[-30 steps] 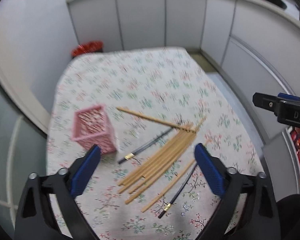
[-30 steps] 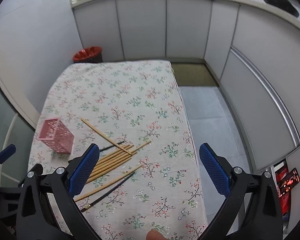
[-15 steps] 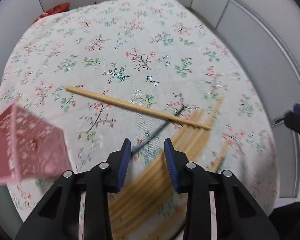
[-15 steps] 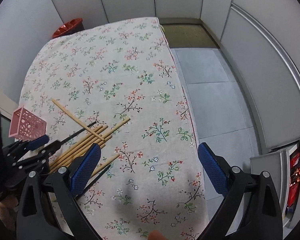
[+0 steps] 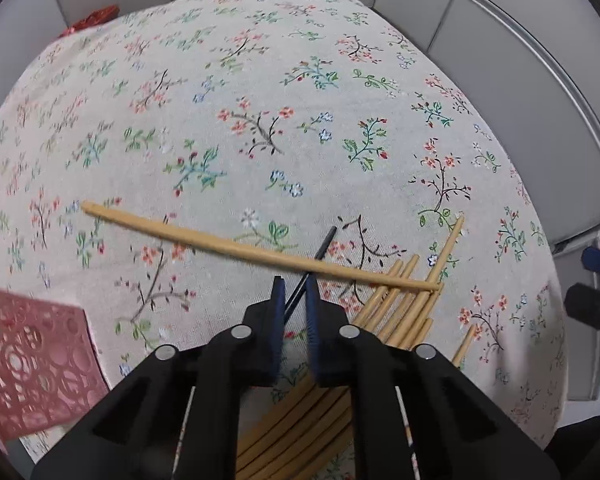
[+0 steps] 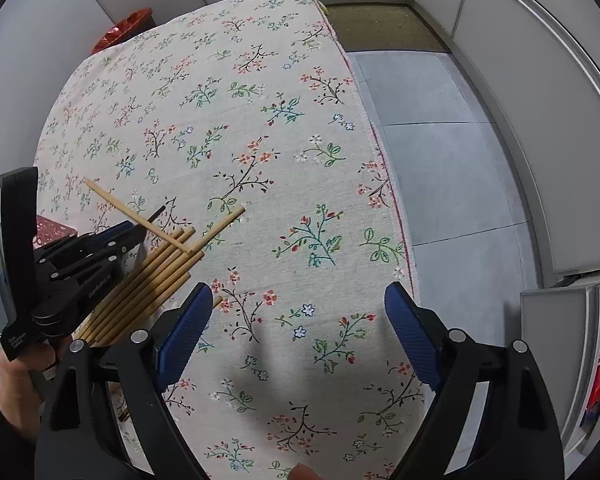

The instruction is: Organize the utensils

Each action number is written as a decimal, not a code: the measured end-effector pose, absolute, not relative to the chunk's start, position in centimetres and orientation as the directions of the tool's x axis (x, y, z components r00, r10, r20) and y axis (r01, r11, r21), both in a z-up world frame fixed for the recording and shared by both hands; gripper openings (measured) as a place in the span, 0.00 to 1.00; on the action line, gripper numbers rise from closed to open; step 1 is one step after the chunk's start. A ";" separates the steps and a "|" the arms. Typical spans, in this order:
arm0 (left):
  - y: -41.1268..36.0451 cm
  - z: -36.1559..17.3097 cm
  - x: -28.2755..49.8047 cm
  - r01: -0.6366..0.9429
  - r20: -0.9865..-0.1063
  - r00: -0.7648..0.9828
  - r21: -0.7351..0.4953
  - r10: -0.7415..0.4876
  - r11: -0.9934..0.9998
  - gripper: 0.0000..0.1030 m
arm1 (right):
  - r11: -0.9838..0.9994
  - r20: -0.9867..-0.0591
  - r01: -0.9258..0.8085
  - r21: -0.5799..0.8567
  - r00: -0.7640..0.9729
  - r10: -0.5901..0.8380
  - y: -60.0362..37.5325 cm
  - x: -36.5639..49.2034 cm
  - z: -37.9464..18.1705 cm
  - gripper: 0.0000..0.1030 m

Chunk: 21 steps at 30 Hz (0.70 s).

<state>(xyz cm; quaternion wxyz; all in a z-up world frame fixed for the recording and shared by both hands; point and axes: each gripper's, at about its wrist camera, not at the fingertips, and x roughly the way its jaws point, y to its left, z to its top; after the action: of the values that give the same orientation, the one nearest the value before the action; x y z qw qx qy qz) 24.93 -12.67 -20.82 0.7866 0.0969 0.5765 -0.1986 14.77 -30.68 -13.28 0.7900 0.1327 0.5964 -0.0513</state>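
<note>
Grey partition panels ring our worktop (image 5: 260, 80), which is covered by a floral cloth. Our left gripper (image 5: 295, 294) points steeply down, its jaws closing around 1 black chopstick (image 5: 325, 245) that lies under a lone wooden chopstick (image 5: 220, 240). A bundle of wooden chopsticks (image 6: 156, 276) lies just right of it, a pink basket (image 5: 32, 364) near left. Our right gripper (image 6: 298, 312) hovers spread over bare cloth, its jaws narrowing slightly.

Bare tablecloth (image 6: 300, 184) right of wooden chopsticks (image 6: 156, 272): free passage. Pink basket (image 5: 32, 364) blocks left edge.
</note>
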 end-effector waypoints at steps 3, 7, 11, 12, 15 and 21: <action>-11.7 -20.5 24.4 0.397 -0.950 0.253 -0.071 -0.183 0.915 0.09 | 0.959 -0.957 0.237 0.156 0.276 0.087 -30.4 14.8 -13.6 0.81; -10.0 -19.6 23.3 0.361 -0.949 0.255 -0.084 -0.185 0.929 0.00 | 0.955 -0.960 0.231 0.186 0.250 0.126 -29.7 15.0 -14.4 0.76; -8.5 -18.1 21.5 0.355 -0.940 0.280 -0.085 -0.193 0.931 0.00 | 0.950 -0.962 0.225 0.217 0.214 0.169 -28.5 15.3 -15.6 0.72; -8.1 -17.7 21.0 0.360 -0.939 0.282 -0.088 -0.198 0.929 0.00 | 0.949 -0.962 0.221 0.223 0.205 0.178 -28.2 15.3 -15.9 0.70; -7.0 -17.3 19.9 0.364 -0.940 0.272 -0.099 -0.207 0.926 0.00 | 0.945 -0.963 0.223 0.241 0.174 0.204 -27.2 15.2 -16.9 0.68; -6.3 -17.6 19.8 0.368 -0.936 0.269 -0.120 -0.229 0.922 0.11 | 0.936 -0.956 0.208 0.285 0.137 0.260 -25.2 14.6 -17.9 0.62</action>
<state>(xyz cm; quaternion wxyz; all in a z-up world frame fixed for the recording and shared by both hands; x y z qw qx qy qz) 19.82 -6.30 -17.60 0.7942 0.0607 0.5747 -0.1880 14.62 -25.17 -17.87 0.7325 0.1784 0.6567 0.0178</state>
